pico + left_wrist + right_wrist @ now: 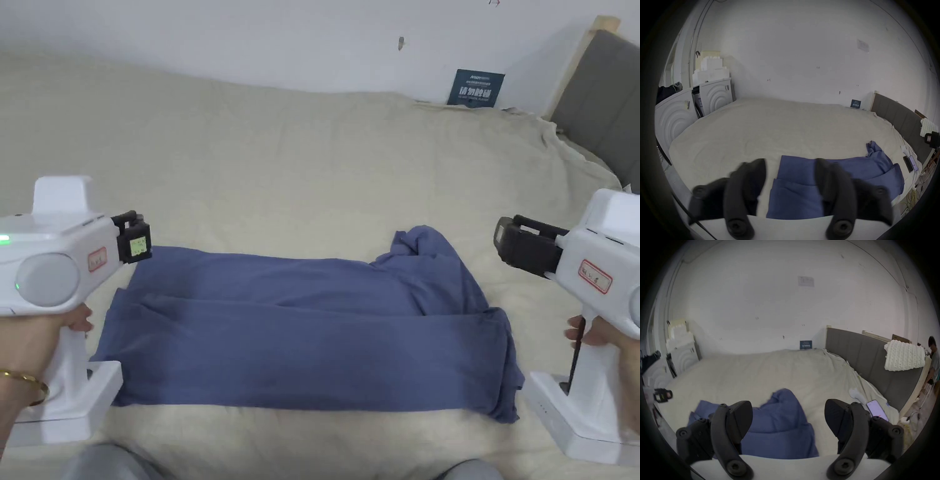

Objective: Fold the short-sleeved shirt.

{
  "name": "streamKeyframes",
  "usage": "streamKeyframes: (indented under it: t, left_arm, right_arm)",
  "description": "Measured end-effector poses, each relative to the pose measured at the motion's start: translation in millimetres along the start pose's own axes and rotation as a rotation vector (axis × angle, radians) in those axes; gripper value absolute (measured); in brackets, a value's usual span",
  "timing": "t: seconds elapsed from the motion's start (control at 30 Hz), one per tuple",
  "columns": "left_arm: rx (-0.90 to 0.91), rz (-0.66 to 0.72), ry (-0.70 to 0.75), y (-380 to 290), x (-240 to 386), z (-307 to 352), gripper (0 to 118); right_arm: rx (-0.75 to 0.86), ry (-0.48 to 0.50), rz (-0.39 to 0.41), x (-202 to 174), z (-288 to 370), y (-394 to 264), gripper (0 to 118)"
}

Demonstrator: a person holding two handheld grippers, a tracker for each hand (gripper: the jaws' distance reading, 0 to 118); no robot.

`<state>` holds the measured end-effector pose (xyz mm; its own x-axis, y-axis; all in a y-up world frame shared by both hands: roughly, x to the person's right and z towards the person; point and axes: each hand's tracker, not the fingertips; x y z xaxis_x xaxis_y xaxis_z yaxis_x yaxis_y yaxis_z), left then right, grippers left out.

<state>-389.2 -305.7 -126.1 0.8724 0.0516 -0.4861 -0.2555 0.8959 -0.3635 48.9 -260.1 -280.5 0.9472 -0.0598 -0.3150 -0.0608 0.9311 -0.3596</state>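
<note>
Head view: blue short-sleeved shirt [312, 331] lying on the cream bed sheet [281, 162], folded into a long band, one sleeve end bunched up at the far right. Left gripper [791, 172] held above the shirt's left end, jaws wide apart, nothing between them. Right gripper [788, 417] held above the shirt's right end, jaws also spread wide and empty. Both grippers apart from the cloth. Phone [877, 409] resting on the sheet near the grey headboard [867, 353], well apart from the shirt.
</note>
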Motion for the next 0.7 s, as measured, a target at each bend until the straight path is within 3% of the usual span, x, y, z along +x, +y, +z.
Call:
streamKeyframes:
  t: [0.03, 0.07, 0.1, 0.17, 0.2, 0.47, 0.7]
  left_arm:
    - [0.01, 0.005, -0.013, -4, 0, -4, 43]
    - [0.02, 0.009, -0.025, -6, 1, -4, 25]
    - [0.028, 0.013, -0.028, -9, 4, -3, 14]
    - [0.049, 0.005, -0.041, -13, 8, -2, 0]
    - [0.065, 0.0, -0.051, -15, 9, 0, 0]
    - [0.084, -0.011, -0.062, -10, 14, -8, 0]
    - [0.106, -0.021, -0.057, 0, 19, -26, 0]
  right_arm:
    - [0.017, 0.014, -0.009, -3, 2, -1, 87]
    - [0.014, 0.012, -0.006, -6, 2, -3, 71]
    - [0.014, 0.016, -0.004, -8, 1, -3, 56]
    - [0.009, 0.016, 0.002, -12, -3, -5, 14]
    - [0.005, 0.011, 0.007, -13, -6, -7, 2]
    - [-0.068, 0.021, 0.021, -15, -41, -11, 0]
    - [-0.174, 0.011, 0.097, -12, -114, 8, 0]
